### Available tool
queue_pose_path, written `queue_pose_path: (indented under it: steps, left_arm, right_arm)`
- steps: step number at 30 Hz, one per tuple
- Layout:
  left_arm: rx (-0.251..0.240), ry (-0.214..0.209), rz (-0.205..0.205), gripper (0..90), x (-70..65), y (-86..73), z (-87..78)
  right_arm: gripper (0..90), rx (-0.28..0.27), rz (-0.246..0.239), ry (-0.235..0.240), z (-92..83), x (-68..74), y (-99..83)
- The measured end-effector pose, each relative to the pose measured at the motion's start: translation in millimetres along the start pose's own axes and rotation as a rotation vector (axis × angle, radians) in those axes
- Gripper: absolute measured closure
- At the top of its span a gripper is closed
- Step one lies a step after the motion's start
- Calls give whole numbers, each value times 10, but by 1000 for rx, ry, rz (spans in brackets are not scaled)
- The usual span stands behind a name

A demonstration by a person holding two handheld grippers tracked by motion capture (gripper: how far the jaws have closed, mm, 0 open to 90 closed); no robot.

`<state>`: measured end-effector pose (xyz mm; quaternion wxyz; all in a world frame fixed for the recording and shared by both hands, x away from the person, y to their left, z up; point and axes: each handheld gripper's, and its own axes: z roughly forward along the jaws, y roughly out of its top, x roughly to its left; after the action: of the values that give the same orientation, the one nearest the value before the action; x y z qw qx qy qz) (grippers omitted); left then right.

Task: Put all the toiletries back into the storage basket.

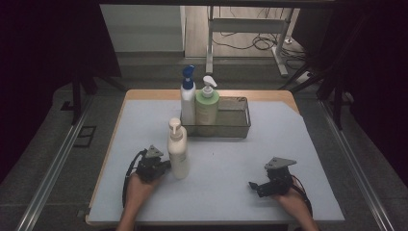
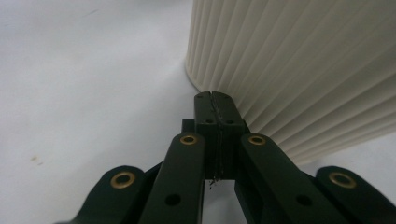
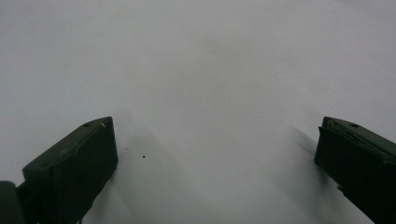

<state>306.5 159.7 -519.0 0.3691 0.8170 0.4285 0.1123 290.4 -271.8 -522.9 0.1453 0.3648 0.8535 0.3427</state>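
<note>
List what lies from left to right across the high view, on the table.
Left hand-held gripper → cream pump bottle → blue-capped bottle → green bottle → wire basket → right hand-held gripper.

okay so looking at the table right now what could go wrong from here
The left claw is shut, its tips right at the foot of the cream pump bottle; a push that low might tip the tall bottle. If it slides back, it could knock the metal tray holding two more bottles.
</note>
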Motion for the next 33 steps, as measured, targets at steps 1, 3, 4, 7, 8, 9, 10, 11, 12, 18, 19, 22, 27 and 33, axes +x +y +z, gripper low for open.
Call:
queue_pose_path:
  steps: [1,3,4,7,8,9,10,11,12,18,19,22,27,33]
  left_arm:
    - [-3,-2,-5,894,-23,2,8]
    - [4,-5,10,894,-61,10,15]
    - [9,-8,17,894,-79,15,19]
    - [15,-11,35,894,-134,23,30]
    - [17,-14,39,894,-153,25,33]
    - [20,-19,44,894,-175,28,36]
    - [23,-19,51,894,-188,30,38]
    - [24,-22,55,894,-206,32,41]
    - [26,-22,60,894,-223,34,44]
    - [37,-46,83,894,-311,48,64]
    - [36,-45,86,894,-330,49,68]
    - [44,-58,102,894,-376,58,78]
    - [49,-79,118,894,-464,73,105]
    - [46,-103,137,893,-563,98,156]
  right_arm:
    - [0,0,0,0,0,0,0]
    - [0,0,0,0,0,0,0]
    - [0,0,0,0,0,0,0]
    - [0,1,0,-1,0,0,0]
    - [0,1,0,-1,0,0,1]
    - [0,1,0,-1,0,0,1]
    - [0,1,-1,-2,0,0,1]
    - [0,1,-1,-2,0,0,1]
    - [0,2,0,-2,0,1,2]
    - [0,2,-1,-2,0,1,2]
    - [0,2,-1,-2,0,1,2]
    - [0,3,-1,-2,0,1,3]
    - [0,3,-1,-2,0,1,3]
    - [0,4,-1,-3,0,1,4]
